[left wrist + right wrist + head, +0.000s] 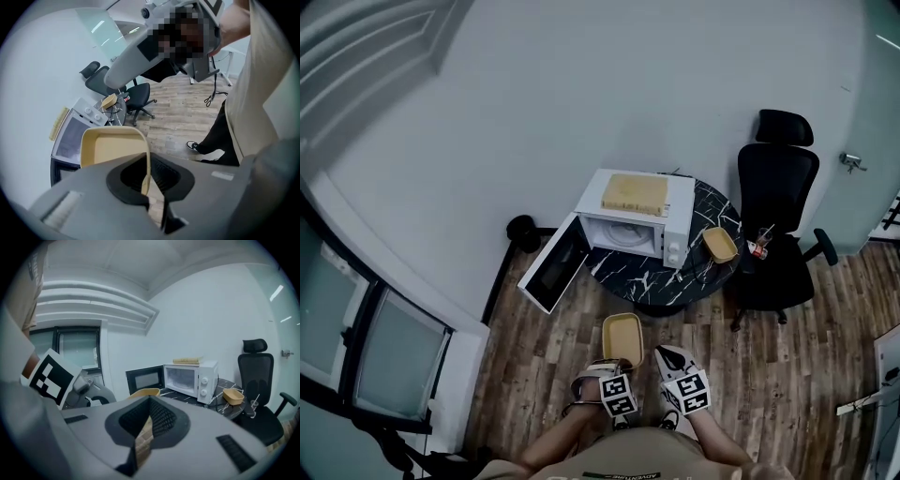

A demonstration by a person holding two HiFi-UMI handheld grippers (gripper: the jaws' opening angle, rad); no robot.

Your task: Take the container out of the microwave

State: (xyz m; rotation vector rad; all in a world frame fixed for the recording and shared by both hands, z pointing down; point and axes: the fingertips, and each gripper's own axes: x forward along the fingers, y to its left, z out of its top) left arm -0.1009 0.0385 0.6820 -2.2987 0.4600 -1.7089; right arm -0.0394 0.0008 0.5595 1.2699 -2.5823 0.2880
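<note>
Container (622,337), a shallow tan rectangular tub, is already out of the microwave (675,211). It hangs in the air over the wood floor just in front of the person, well apart from the oven, which sits at 12 o'clock on the round black marble table (675,277). The L gripper (614,366) carries it. In the left gripper view the jaws are pinched on the tub's thin near wall, w/ the rim standing up between them & the tub's empty inside facing the cam. The R gripper (673,361) hovers just beside it at 3 o'clock. In the right gripper view its jaws are pressed nearly together w/ only a sliver of floor showing thru, nothing in them, & no contact w/ the tub that can be seen. The microwave door (551,267) hangs wide open toward 10 o'clock & the cavity looks empty. A tan board (634,193) lies on the oven's top. A 2nd tan dish (720,244) sits on the table at 1 o'clock, near the black office chair (780,206). Judgement: the take-out step is basically done, so what's left is prob. the set-down. The next move calls for stepping back to 12 o'clock & keeping the tub level, since a one-wall pinch lets it tip. It should land on bare tabletop in front of the oven, clear of the open door & the other dish, before the L jaws let go.
</note>
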